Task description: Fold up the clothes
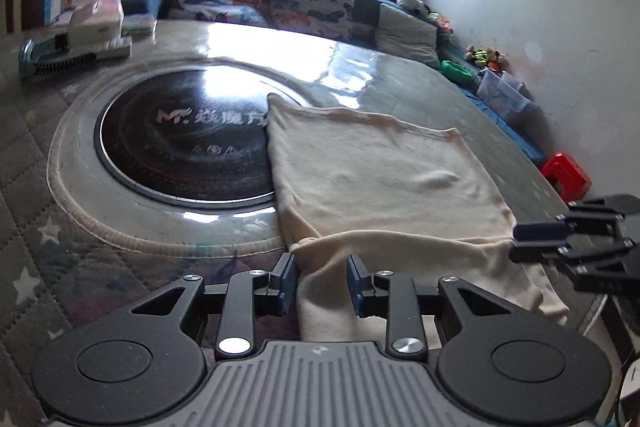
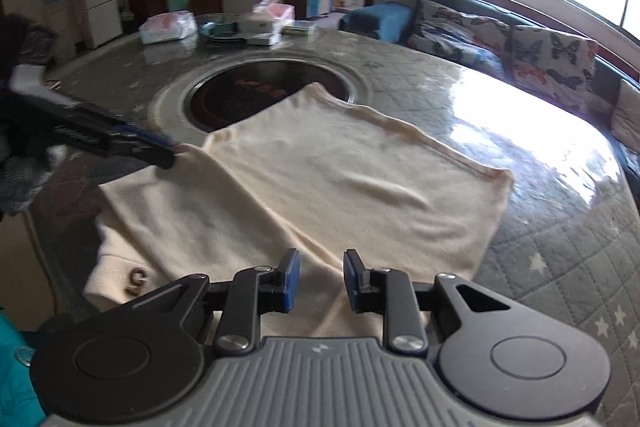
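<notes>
Left wrist view: a cream knitted garment [image 1: 384,179] is seen spread on a round glass-topped table [image 1: 380,75], its far corner lapping over the black circular induction hob [image 1: 180,147] set in the table's middle. The near part of the cloth is raised into a fold line running between the two grippers, and the lower portion hangs off the table's near edge. The left gripper [image 1: 320,283] is held with its blue-padded jaws narrowly apart over the fold's left end; cloth lies between the pads, but whether it is actually pinched cannot be told. The right gripper [image 1: 532,243] is seen at the fold's other end, touching the fabric edge; in the right wrist view its jaws [image 2: 320,279] stand narrow with cloth beneath them, and a firm grip is likewise not confirmed.

Several risks are judged likely. If either hold is loose, the soft knit may be let slip during the carry, so that the fold is laid crooked. If the ends are moved unevenly, the fold line may be skewed. The hanging portion may be dragged, and the spread layer bunched.
</notes>
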Demonstrator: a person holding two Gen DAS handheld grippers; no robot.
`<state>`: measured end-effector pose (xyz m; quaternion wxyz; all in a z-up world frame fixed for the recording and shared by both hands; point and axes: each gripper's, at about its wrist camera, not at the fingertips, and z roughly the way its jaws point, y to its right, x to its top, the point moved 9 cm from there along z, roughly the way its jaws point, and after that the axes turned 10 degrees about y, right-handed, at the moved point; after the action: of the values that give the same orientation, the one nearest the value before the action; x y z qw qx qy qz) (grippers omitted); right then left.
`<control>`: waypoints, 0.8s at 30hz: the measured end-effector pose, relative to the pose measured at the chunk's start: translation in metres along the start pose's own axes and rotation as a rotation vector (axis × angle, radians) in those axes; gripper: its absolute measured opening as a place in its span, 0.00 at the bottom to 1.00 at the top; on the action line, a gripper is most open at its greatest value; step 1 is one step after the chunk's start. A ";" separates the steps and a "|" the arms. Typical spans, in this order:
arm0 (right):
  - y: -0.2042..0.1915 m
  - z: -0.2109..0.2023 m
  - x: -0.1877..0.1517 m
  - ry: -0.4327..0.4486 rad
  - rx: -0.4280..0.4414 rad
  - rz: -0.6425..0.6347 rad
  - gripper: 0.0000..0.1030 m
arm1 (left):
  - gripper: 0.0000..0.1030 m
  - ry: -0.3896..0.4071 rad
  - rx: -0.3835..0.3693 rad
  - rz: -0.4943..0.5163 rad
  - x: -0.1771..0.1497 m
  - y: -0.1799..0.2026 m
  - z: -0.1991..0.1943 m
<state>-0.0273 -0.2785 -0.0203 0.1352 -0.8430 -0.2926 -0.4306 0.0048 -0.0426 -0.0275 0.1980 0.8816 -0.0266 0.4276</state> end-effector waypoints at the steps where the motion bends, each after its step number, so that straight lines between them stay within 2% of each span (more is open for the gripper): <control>1: -0.004 0.000 0.001 0.001 0.011 -0.011 0.23 | 0.30 -0.005 -0.002 -0.018 0.000 -0.002 0.002; 10: -0.026 0.011 -0.008 -0.030 0.076 -0.054 0.23 | 0.27 -0.014 -0.080 -0.194 0.004 -0.019 0.012; 14: -0.025 0.014 -0.012 -0.046 0.074 -0.044 0.23 | 0.13 -0.007 -0.103 -0.238 0.005 -0.024 0.014; 16: -0.024 0.015 -0.015 -0.055 0.074 -0.040 0.23 | 0.11 0.011 -0.095 -0.223 0.008 -0.024 0.011; 21: -0.024 0.017 -0.019 -0.062 0.076 -0.035 0.23 | 0.10 0.050 -0.024 -0.045 0.007 -0.013 0.009; 24: -0.024 0.015 -0.019 -0.060 0.076 -0.036 0.23 | 0.11 0.052 -0.004 0.000 0.005 -0.009 0.008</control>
<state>-0.0404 -0.2592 -0.0450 0.1504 -0.8444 -0.3278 -0.3961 0.0162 -0.0364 -0.0313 0.2003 0.8698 -0.0222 0.4503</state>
